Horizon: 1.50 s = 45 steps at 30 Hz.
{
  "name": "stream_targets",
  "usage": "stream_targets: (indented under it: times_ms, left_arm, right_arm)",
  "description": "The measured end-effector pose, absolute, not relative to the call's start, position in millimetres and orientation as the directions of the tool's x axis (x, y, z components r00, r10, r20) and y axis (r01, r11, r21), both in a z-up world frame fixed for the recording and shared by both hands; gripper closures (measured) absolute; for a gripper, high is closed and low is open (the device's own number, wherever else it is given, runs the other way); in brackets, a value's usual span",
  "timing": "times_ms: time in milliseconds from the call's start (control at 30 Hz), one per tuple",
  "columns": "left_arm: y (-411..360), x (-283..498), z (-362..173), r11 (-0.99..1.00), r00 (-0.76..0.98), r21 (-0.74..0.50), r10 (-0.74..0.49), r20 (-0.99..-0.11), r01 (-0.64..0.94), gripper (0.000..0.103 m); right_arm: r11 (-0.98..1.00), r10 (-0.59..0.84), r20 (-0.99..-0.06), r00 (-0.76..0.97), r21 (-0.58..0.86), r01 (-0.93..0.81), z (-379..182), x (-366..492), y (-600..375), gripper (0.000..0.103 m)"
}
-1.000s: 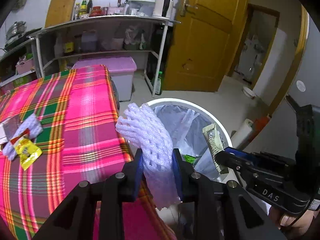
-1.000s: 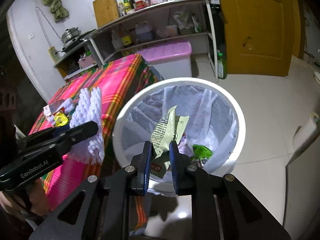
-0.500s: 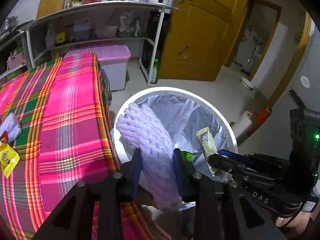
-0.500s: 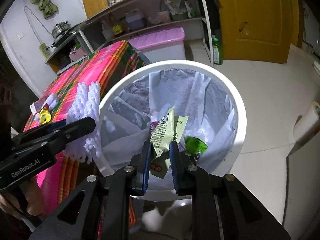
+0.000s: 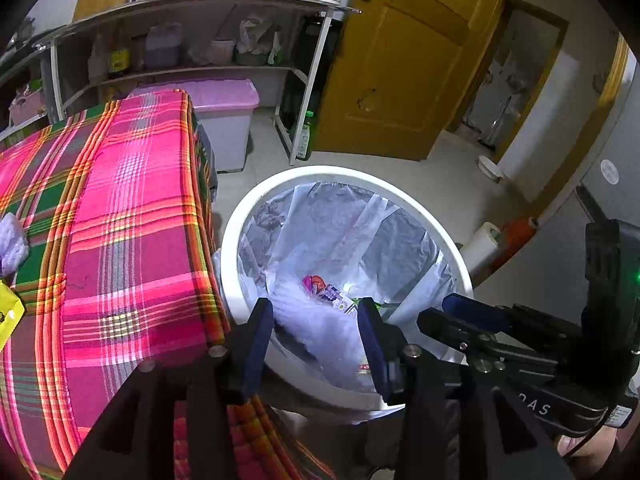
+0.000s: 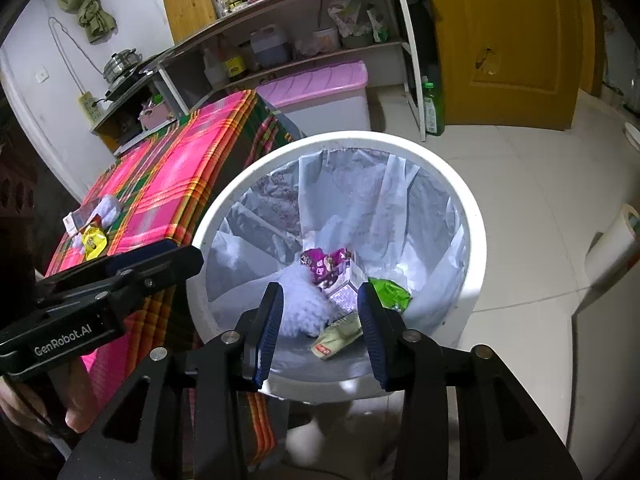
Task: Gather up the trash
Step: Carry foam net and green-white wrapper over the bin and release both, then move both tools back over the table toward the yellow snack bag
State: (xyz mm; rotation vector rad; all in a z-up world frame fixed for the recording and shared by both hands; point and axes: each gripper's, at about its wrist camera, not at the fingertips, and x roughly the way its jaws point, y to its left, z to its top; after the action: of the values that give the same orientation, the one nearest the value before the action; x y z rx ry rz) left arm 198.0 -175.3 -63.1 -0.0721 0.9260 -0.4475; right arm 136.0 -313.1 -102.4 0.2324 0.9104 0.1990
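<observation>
A white round trash bin (image 5: 240,232) (image 6: 476,216) with a clear liner stands on the floor beside the table. Inside lie the white foam net (image 6: 302,304) (image 5: 316,328), the pale green wrapper (image 6: 334,340), a purple packet (image 6: 324,268) and a green wrapper (image 6: 390,292). My left gripper (image 5: 316,332) is open and empty over the bin's near rim. My right gripper (image 6: 318,320) is open and empty above the bin. More trash stays on the plaid tablecloth (image 5: 132,216): a yellow packet (image 6: 93,242) (image 5: 6,312), a white foam piece (image 6: 108,208) (image 5: 12,240) and a small box (image 6: 74,220).
A pink-lidded storage box (image 6: 320,96) stands behind the table. A metal shelf rack (image 5: 200,32) holds bottles and jars. A green bottle (image 6: 434,110) stands by the yellow door (image 5: 400,64). A paper roll (image 6: 612,240) lies on the floor at the right.
Both grippers opened. The foam net left my left gripper and the pale green wrapper left my right gripper; both now lie in the bin.
</observation>
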Motion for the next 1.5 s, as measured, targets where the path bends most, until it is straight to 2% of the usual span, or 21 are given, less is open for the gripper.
stream_targets:
  times_ms: [267,900,1500]
  left_arm:
    - [-166,180,-44,0.908,0.558,-0.246,-0.404,-0.724,0.339,0.059]
    - [-105,113,9,0.946,0.713,-0.203,-0.324,-0.621,0.253,0.059]
    - [-54,80,6,0.97,0.768,-0.189,-0.236,-0.596,0.152,0.059]
  right_arm:
    - [0.955,0.281,-0.724,0.629,0.279,-0.106,-81,120,-303,0.063]
    - [0.931,0.364,-0.646,0.671,0.249,-0.266,-38,83,-247,0.063]
    - [0.892,0.438,-0.625,0.646,0.218,-0.395,-34,71,-203,0.063]
